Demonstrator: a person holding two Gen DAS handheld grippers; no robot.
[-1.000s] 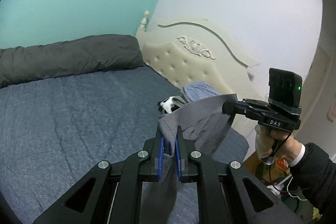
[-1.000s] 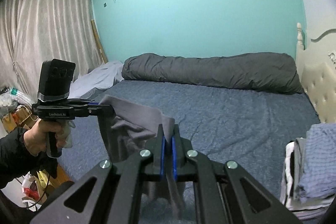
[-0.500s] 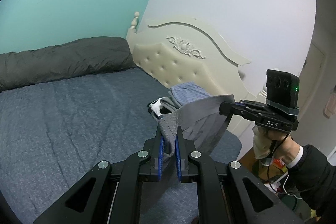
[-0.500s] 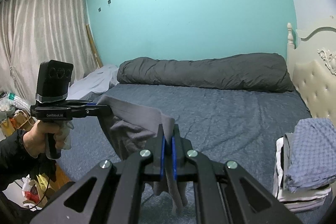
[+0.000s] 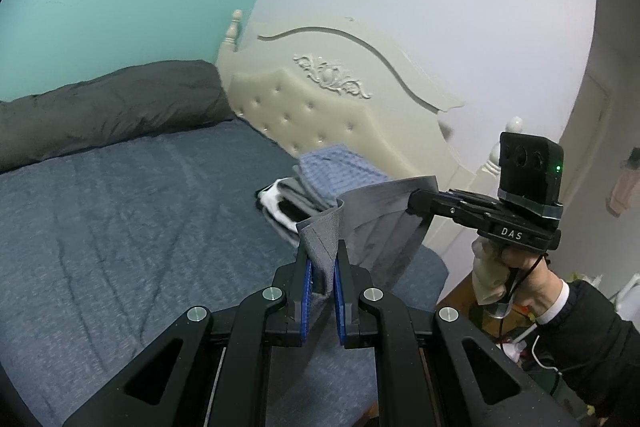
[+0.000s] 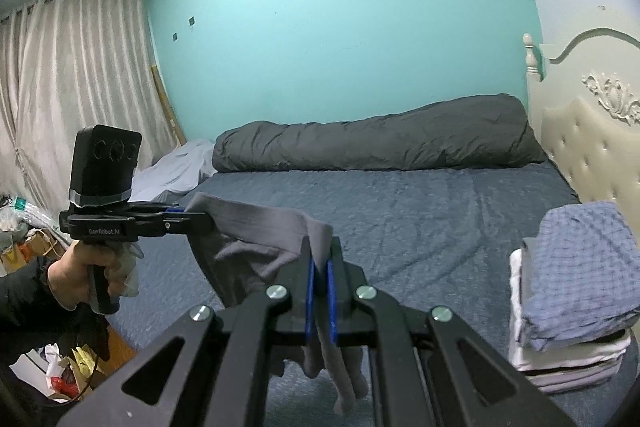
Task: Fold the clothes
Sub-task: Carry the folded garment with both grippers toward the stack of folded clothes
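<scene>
— How did the jaws stand?

— Both were clenched on cloth. The left gripper (image 5: 322,269) pinched one corner of the grey garment (image 5: 380,227) between its blue pads, and the right gripper (image 6: 319,291) pinched the other end (image 6: 256,239).

— Where was the garment, and which way did it run?

— It hung in the air above the near edge of the bed (image 6: 420,211). From the left wrist its top hem ran from the pads out toward two o'clock, to the right gripper (image 5: 420,201). From the right wrist it ran toward ten o'clock, to the left gripper (image 6: 200,217). The rest drooped.

— What couldn't you make out?

— Its lower part was hidden behind the gripper frames, so I couldn't tell what kind of garment it was. A folded stack (image 6: 576,287) sat at three o'clock, by the headboard (image 5: 340,99).
</scene>
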